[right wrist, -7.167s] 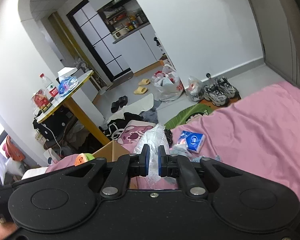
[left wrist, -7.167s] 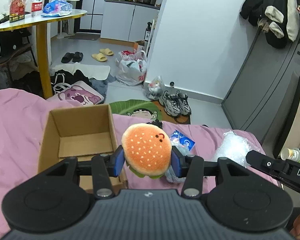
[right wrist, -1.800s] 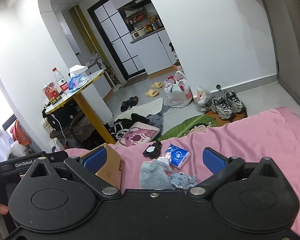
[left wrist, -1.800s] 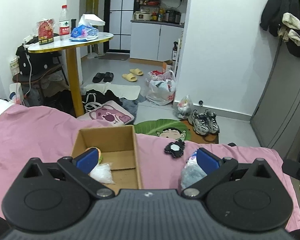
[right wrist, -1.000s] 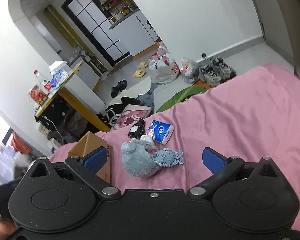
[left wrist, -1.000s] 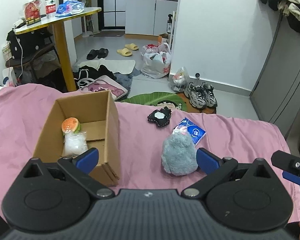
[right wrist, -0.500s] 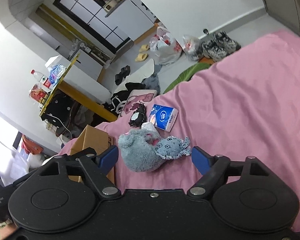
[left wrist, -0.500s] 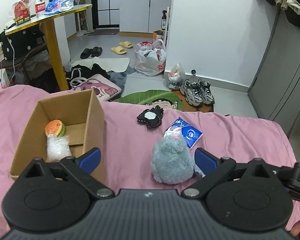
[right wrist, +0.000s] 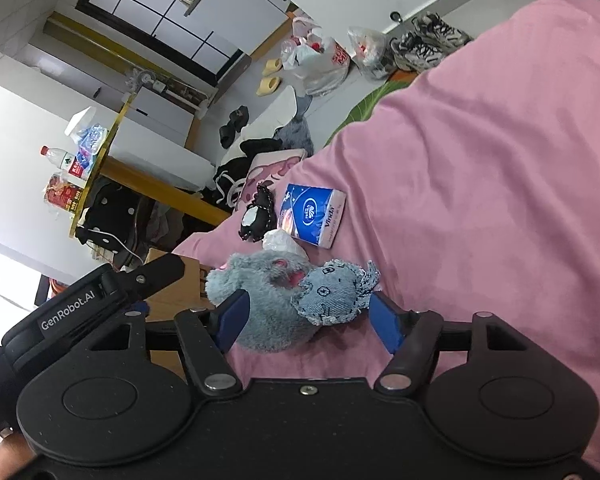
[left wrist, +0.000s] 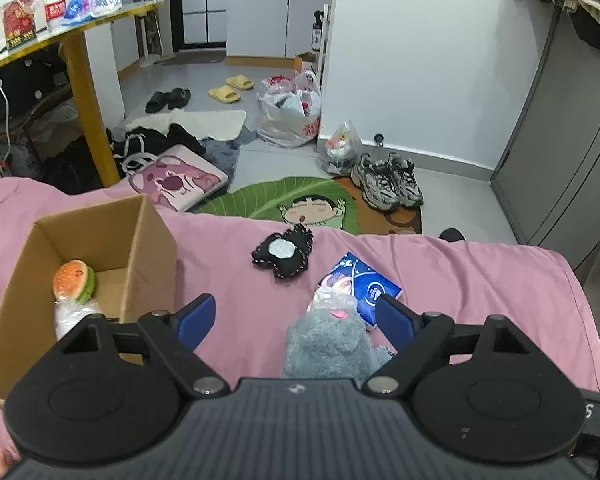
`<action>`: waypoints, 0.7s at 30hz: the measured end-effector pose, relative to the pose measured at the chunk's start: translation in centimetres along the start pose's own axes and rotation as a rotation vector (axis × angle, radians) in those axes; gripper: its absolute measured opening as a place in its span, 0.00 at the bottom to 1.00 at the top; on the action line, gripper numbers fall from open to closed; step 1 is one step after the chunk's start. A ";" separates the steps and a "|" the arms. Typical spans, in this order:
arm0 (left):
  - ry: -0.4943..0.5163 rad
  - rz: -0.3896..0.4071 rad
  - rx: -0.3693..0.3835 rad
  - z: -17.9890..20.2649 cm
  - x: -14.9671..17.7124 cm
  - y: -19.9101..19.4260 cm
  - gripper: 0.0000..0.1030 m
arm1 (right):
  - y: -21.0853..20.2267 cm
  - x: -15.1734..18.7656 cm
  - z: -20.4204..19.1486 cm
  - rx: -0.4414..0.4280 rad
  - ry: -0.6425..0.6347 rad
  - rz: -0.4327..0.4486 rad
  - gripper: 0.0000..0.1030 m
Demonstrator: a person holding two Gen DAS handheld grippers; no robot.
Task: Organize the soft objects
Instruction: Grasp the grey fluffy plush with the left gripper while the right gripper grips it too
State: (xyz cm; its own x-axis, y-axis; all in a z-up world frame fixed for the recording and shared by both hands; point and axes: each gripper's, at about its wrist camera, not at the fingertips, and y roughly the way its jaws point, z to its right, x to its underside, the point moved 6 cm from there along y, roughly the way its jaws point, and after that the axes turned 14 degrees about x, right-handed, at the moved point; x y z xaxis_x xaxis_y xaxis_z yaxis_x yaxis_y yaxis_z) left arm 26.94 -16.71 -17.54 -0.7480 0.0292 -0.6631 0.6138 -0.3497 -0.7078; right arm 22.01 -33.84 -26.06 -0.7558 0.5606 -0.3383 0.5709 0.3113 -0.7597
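As both grippers' jaws close, the plush lies crosswise between the right gripper pads, untouched; left gripper flanks it.

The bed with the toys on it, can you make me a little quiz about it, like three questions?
1. True or false: the burger toy lies inside the cardboard box.
2. Which thing sits between the closing jaws of the right gripper? A) the blue tissue pack B) the grey plush toy C) the black felt patch
3. Fill in: the bed sheet is coloured ____.

Key: 1 true. 2 B; its pads do not look pressed on the plush yet. 3 pink.
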 end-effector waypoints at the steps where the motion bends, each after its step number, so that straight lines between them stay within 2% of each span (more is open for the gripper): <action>1: -0.001 -0.008 0.006 0.0 0.1 0.4 0.84 | 0.1 -0.1 0.1 -0.002 0.002 -0.003 0.62; 6: -0.007 -0.041 0.035 0.5 0.7 2.4 0.84 | 0.7 0.1 0.4 -0.006 0.008 -0.025 0.62; 11: -0.010 -0.098 0.034 0.7 1.6 4.8 0.84 | 1.3 0.1 0.5 -0.002 0.011 -0.043 0.62; 14: -0.017 -0.131 0.017 0.2 2.1 5.9 0.73 | 1.7 0.4 0.2 -0.010 -0.001 -0.069 0.55; 16: -0.054 -0.148 0.026 -0.4 2.5 6.3 0.50 | 2.1 0.6 -0.1 -0.021 -0.006 -0.087 0.51; 21: -0.130 -0.151 0.035 -2.0 3.0 5.9 0.47 | 2.9 1.1 -1.0 -0.060 -0.008 -0.130 0.38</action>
State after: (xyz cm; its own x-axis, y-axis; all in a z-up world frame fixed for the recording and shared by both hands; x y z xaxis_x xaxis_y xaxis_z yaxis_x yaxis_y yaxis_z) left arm 28.82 -16.78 -24.19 -0.8584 -0.0371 -0.5116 0.4851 -0.3826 -0.7863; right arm 23.15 -31.58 -28.03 -0.8269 0.5068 -0.2437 0.4861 0.4263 -0.7629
